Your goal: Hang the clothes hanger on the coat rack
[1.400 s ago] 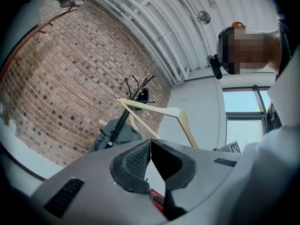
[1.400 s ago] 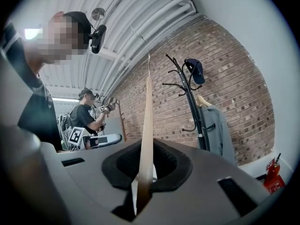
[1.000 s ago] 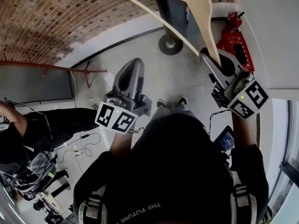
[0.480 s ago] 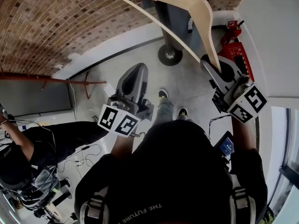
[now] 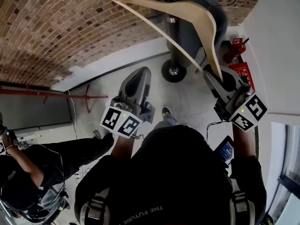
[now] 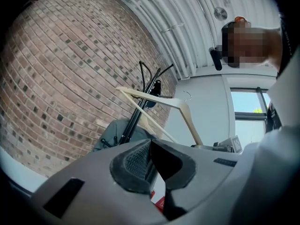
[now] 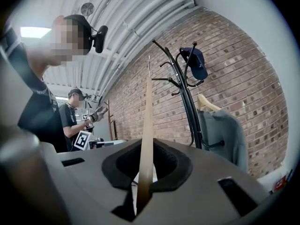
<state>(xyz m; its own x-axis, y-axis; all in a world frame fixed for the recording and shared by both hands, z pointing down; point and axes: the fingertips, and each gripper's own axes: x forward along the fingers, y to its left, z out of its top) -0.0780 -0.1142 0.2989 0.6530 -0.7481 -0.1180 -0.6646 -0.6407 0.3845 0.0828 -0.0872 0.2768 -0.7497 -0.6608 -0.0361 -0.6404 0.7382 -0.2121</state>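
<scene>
Wooden clothes hanger is held aloft, one arm-end clamped between the right gripper jaws at 3 o'clock in the head view. Its long axis climbs from there and runs across to a free tip at 11 o'clock, passing just in front of the coat rack pole at 12 o'clock. Left gripper sits at centre, jaws pressed together on nothing; grey concrete floor below, brick wall from 9 to 12 o'clock, and the rack carries a grey jacket and dark cap.

The wooden hanger, clamped in the right gripper, now sits lower in the head view with its hook showing. The coat rack base has drawn closer.
</scene>
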